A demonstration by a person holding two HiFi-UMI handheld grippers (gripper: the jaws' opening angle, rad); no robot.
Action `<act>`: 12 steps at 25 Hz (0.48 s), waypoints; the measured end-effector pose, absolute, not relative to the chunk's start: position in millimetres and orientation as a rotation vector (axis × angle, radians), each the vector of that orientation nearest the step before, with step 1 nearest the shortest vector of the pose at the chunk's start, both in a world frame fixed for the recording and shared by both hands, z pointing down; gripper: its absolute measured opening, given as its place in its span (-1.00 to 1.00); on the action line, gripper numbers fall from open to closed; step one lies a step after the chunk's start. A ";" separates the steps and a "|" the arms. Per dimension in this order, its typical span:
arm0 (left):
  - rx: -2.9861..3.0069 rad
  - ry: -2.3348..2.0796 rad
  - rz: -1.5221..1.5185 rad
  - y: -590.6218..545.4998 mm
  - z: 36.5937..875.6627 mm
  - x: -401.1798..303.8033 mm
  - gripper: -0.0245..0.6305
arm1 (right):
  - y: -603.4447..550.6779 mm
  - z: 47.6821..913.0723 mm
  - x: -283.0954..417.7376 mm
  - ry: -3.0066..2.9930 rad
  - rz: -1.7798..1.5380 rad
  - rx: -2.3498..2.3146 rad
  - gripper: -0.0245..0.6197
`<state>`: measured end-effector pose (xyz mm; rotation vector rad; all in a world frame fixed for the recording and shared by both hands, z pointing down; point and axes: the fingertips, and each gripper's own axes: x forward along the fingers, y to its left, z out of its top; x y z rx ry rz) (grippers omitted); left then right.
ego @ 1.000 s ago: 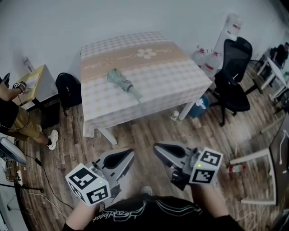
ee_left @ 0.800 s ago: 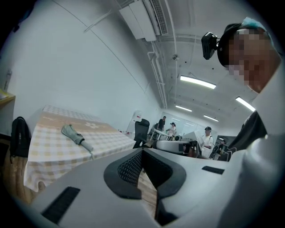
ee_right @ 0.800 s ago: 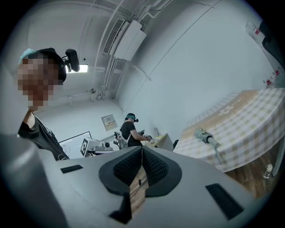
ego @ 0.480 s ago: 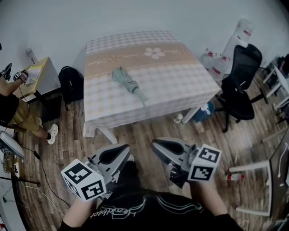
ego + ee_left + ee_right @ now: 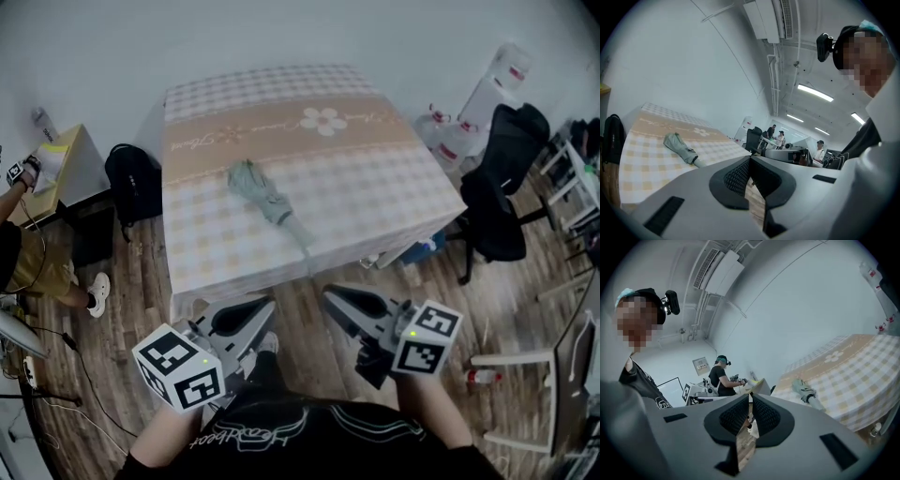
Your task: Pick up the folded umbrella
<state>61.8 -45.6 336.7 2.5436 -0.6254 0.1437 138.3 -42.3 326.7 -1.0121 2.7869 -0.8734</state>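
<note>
A folded grey-green umbrella (image 5: 265,199) lies on the checked tablecloth of a table (image 5: 375,178), its handle pointing to the near edge. It also shows in the left gripper view as the umbrella (image 5: 682,149) and in the right gripper view as the umbrella (image 5: 805,393). My left gripper (image 5: 264,306) and right gripper (image 5: 330,297) hover over the wooden floor, short of the table's near edge and well apart from the umbrella. Both are shut with nothing between their jaws.
A black office chair (image 5: 497,197) and water bottles (image 5: 450,131) stand right of the table. A black backpack (image 5: 131,183) sits at its left, beside a seated person (image 5: 23,253) at a small desk. A white stool frame (image 5: 520,366) lies on the floor at right.
Both grippers and the camera have moved toward the table; its near edge and the umbrella now sit closer. Both grippers stay shut.
</note>
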 end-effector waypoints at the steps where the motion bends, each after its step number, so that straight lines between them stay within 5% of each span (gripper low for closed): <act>1: 2.547 -0.626 0.150 -50.9 342.3 60.3 -0.94 | -47.7 332.3 137.1 2.786 -0.874 -1.018 -0.87; 12: 2.469 -0.607 0.176 -203.0 364.6 23.9 -0.94 | -203.7 358.5 102.9 2.835 -1.018 -1.058 -0.56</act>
